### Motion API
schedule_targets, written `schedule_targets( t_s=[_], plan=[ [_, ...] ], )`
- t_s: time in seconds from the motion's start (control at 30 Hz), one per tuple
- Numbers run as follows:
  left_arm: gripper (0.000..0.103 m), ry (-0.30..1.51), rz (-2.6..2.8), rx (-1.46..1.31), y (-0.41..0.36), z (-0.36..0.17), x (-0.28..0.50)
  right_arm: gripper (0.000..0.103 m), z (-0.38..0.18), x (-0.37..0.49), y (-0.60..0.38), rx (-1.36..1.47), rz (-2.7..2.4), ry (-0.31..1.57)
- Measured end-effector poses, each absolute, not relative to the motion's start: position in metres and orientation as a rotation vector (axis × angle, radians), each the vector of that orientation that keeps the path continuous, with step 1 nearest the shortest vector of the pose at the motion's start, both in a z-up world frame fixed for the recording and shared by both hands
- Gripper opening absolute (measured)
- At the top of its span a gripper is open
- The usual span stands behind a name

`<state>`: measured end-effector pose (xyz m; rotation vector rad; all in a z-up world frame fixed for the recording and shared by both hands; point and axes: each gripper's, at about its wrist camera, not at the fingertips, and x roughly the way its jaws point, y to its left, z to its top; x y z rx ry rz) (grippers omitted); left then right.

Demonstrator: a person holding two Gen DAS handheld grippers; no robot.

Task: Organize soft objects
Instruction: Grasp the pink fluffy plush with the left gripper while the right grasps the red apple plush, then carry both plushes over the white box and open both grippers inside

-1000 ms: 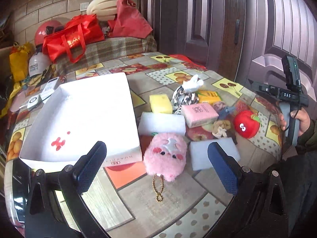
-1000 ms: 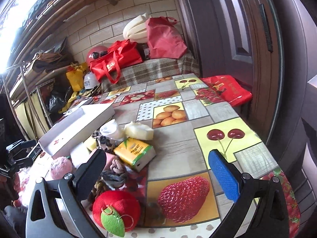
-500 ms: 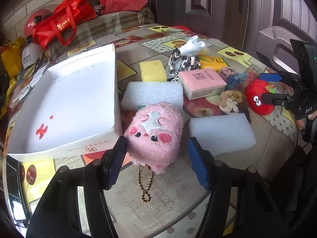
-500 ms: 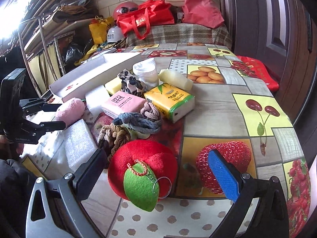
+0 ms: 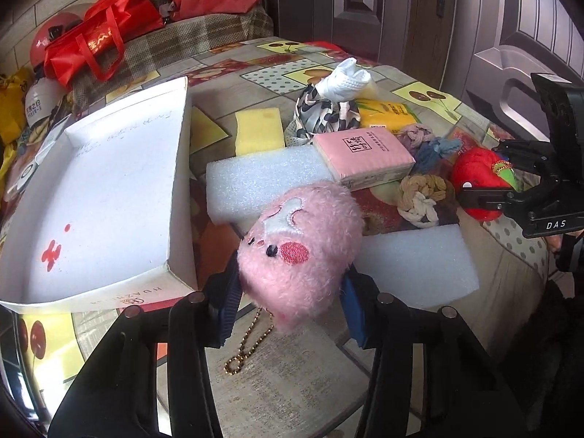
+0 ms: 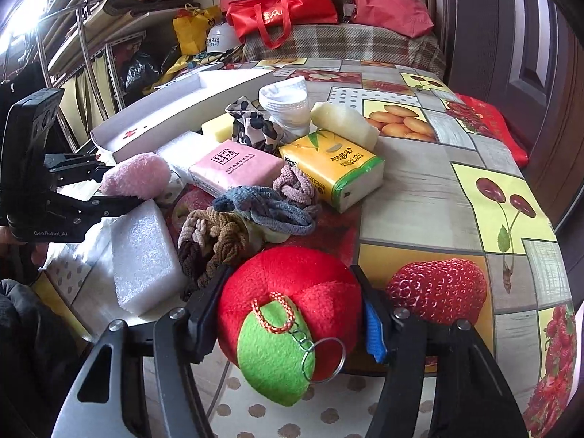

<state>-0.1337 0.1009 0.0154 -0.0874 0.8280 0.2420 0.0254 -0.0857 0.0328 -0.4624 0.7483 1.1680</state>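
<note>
Fluffy pink plush toys with a gold bead chain (image 5: 303,252): one
Round red plush apples with a green felt leaf (image 6: 292,292): one
White foam blocks: two, one behind the pink toy (image 5: 255,182), one at the table edge (image 5: 412,266)
Yellow sponge blocks (image 5: 259,131): one
Tissue packs: two, one pink (image 5: 365,155), one yellow and green (image 6: 332,168)
Braided hair ties: three, one brown and cream (image 6: 208,237), one blue-grey (image 6: 266,208), one mauve (image 6: 295,188)
Black-and-white patterned cloths (image 6: 252,126): one
Rolled white knitted items (image 6: 286,107): one
Pale cream blocks (image 6: 345,124): one
Shallow white cardboard boxes (image 5: 182,168): one
Handheld two-finger grippers: two, left gripper (image 5: 290,304) and right gripper (image 6: 288,315)
</note>
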Motion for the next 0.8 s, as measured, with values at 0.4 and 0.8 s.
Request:
schedule_targets(
  t_s=[0.4, 0.8],
  plan=[
    [0.047, 0.331, 0.508, -0.043, 0.112, 0.065, -0.216, 0.059, 0.11, 0.032, -0.136, -0.045, 1.136, 0.432],
    [0.047, 0.336, 0.698, -0.129, 0.162, 0.056, -0.243, 0.059, 0.094, 0.018, -0.098, -0.036, 1.118, 0.338]
  ],
)
